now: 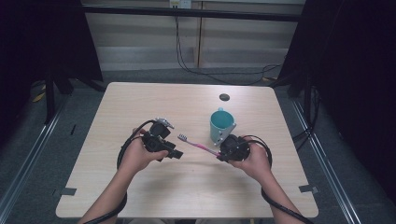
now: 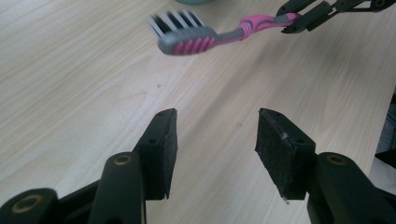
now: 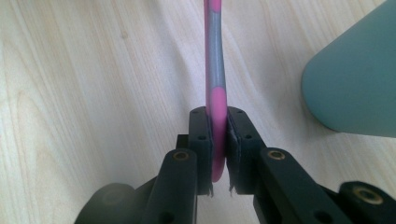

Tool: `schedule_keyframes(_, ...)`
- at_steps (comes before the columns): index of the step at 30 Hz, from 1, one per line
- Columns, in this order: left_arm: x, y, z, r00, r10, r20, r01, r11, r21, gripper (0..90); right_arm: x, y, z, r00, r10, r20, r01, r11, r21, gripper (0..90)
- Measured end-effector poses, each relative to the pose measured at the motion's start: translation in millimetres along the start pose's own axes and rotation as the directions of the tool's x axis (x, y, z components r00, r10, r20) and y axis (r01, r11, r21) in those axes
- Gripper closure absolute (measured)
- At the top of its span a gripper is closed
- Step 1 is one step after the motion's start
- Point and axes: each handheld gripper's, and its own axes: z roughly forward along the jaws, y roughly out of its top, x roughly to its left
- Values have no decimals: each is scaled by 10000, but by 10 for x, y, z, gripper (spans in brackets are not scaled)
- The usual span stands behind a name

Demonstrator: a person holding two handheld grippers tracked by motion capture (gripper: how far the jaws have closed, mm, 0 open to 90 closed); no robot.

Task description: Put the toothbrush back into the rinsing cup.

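A pink and grey toothbrush (image 1: 196, 144) hangs just above the table between my hands, its bristled head (image 2: 184, 35) toward the left. My right gripper (image 1: 219, 156) is shut on its handle (image 3: 215, 93), the jaws pinching the pink end. A teal mug (image 1: 221, 125) stands right behind that gripper, and its side (image 3: 352, 84) fills the right of the right gripper view. My left gripper (image 1: 180, 154) is open, and nothing lies between its pads (image 2: 164, 149). The brush head floats a short way beyond its tips.
The light wooden table (image 1: 140, 107) has a dark round cable hole (image 1: 224, 97) near its far edge. Black cables trail from both grippers toward the near edge. Dark curtains and floor rails flank the table on both sides.
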Motion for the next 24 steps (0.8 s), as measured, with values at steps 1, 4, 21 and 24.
schedule_keyframes(1, -11, -4, 19, 10000, -80, 50, 80, 10000, -7, 484, -5, -1, 0, 10000, 41, -20, -41, 10000, -45, 819)
schedule_keyframes(4, -27, -12, 69, 10000, -29, 76, 30, 10000, -38, 484, -3, 0, -1, 9997, 260, -46, -260, 9995, -152, 819)
schedule_keyframes(21, -121, 51, 199, 9994, -345, 87, 351, 9963, -787, 496, 25, 54, 32, 9938, 1008, -476, -1044, 9914, -793, 819)
schedule_keyframes(24, -123, 60, 205, 9987, -489, 141, 500, 9943, -939, 496, 27, 69, 33, 9921, 1148, -508, -1189, 9891, -868, 819)
